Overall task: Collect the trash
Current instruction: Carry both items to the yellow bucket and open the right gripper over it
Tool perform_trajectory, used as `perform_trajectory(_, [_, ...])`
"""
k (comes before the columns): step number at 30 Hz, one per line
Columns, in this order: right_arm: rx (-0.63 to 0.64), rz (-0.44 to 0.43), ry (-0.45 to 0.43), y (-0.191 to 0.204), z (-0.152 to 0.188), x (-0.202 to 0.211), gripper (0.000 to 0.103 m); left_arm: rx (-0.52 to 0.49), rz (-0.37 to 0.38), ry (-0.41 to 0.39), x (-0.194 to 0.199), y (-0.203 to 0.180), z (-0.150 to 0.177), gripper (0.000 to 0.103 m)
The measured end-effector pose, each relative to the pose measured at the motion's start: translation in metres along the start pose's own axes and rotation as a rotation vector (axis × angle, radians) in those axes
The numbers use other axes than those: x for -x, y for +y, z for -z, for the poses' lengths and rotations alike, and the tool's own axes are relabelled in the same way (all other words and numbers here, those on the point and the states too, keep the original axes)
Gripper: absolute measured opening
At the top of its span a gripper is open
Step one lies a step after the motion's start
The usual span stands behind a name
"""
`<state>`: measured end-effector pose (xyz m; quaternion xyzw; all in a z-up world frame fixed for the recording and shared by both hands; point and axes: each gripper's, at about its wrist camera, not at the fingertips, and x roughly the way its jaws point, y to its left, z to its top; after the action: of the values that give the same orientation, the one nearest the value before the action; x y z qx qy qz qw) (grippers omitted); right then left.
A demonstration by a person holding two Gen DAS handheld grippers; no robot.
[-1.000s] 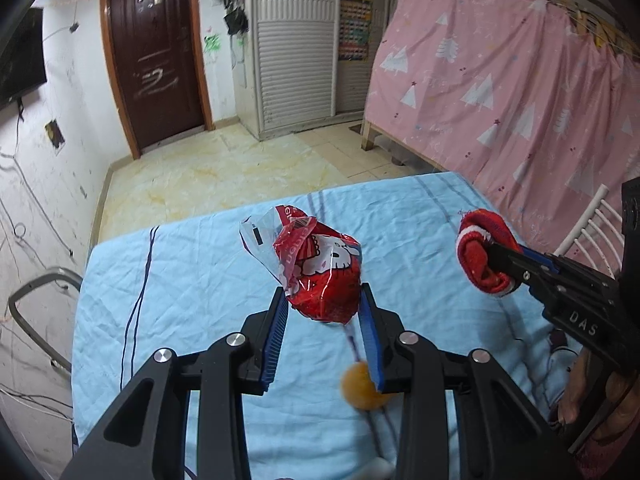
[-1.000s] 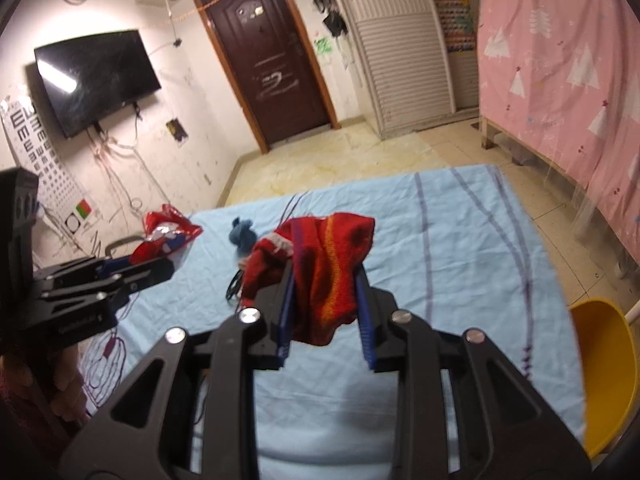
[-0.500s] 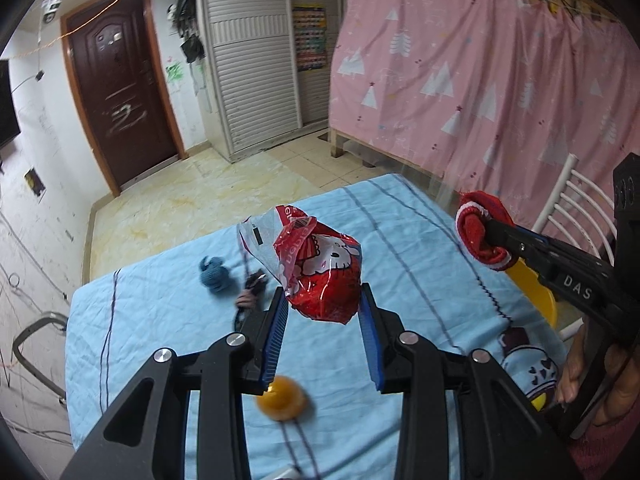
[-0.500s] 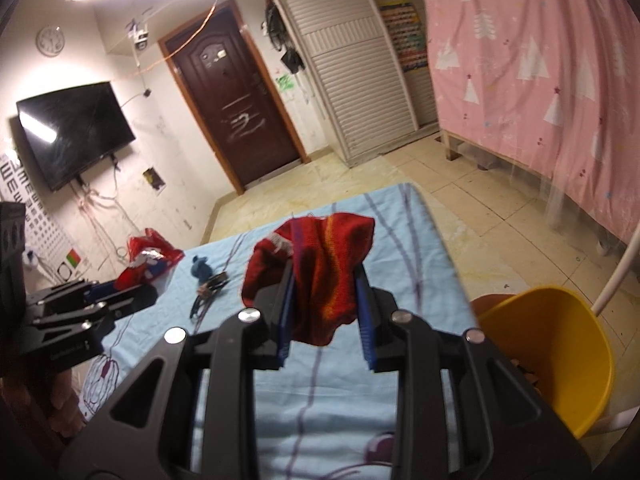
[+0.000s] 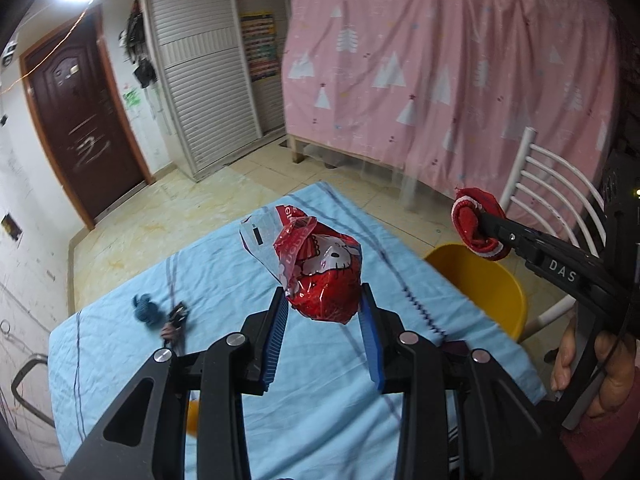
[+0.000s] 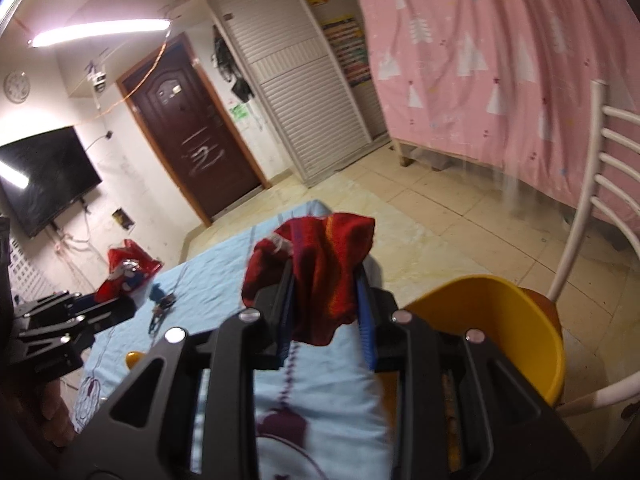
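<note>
From the left wrist, your left gripper [image 5: 322,312] is clamping a red wrapper [image 5: 320,268] between its blue pads, jaws only narrowly apart, holding it in the air above the blue sheet [image 5: 224,280]. To its right, your right gripper [image 5: 480,228] is pinching a red cloth [image 5: 474,226] above the yellow bin [image 5: 476,284]. From the right wrist, the right gripper [image 6: 324,312] is gripping that cloth [image 6: 324,268], which is draping over the pads, with the bin [image 6: 504,320] just to the right, on a chair [image 6: 592,208].
</note>
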<state>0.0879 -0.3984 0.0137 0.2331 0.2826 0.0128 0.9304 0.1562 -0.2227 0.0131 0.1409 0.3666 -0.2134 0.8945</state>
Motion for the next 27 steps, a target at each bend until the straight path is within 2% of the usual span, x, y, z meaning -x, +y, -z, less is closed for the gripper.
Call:
perform_trajectory(10, [-0.056,0.106,-0.034,-0.048,0.004,0.014,0.026,-0.074,0.05,0.019,-0.014,-0.047,-0.01,0.027])
perform_trajectory(17, [-0.093,0.142,-0.024,-0.073,0.008,0.009,0.026,-0.109,0.068,0.039,-0.026,-0.071,-0.014,0.027])
perform_trajectory(22, [-0.132,0.156,-0.021,-0.086,0.012,0.01,0.038,-0.132,0.096,0.059,-0.036,-0.09,-0.018,0.027])
perform_trajectory(27, [-0.171,0.154,-0.042,-0.1,0.014,0.016,0.038,-0.147,0.146,0.083,-0.047,-0.11,-0.022,0.027])
